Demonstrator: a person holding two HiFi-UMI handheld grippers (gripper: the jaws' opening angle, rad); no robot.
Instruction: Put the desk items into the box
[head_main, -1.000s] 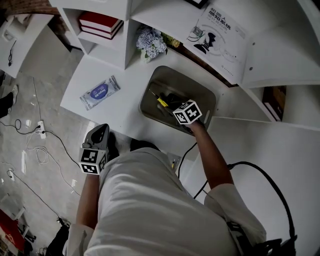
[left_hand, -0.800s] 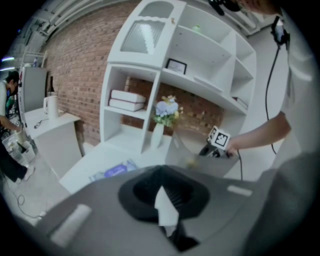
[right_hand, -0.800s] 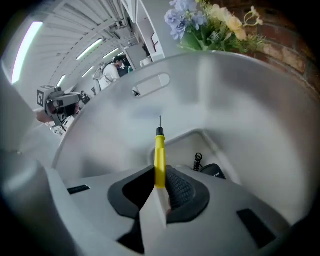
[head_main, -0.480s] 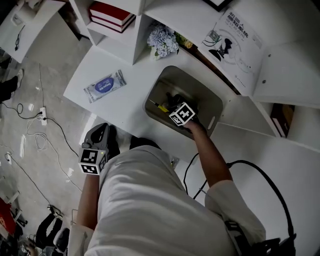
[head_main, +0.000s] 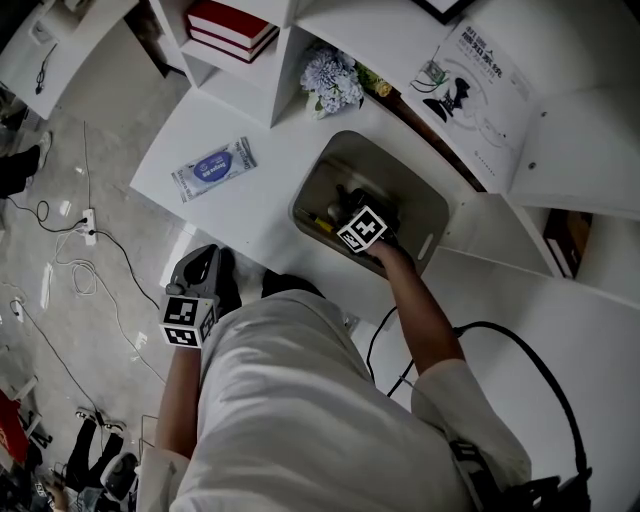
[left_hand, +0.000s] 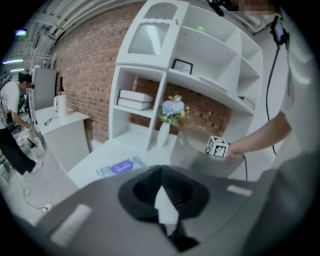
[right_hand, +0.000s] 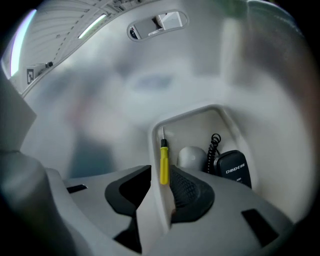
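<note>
White desk (head_main: 250, 205) runs under the shelves. Nearest the person, the left hand-held gripper (left_hand: 166, 195) hangs off the desk's front edge, well apart from the box (head_main: 425, 200), its 2 jaws together on nothing. Farther on, the right hand-held gripper (right_hand: 160, 175) is at the box, its jaws narrow and closed on the box's wall, 1 outside and 1 inside. Just inside that wall lies a yellow screwdriver (right_hand: 163, 162). Beyond it in the box sit a grey rounded object (right_hand: 191, 157) and a black device (right_hand: 232, 170) with a coiled cord. A wipes pack (head_main: 213, 169) lies on the desk left of the box, and flowers (head_main: 335, 85) stand behind the box.
</note>
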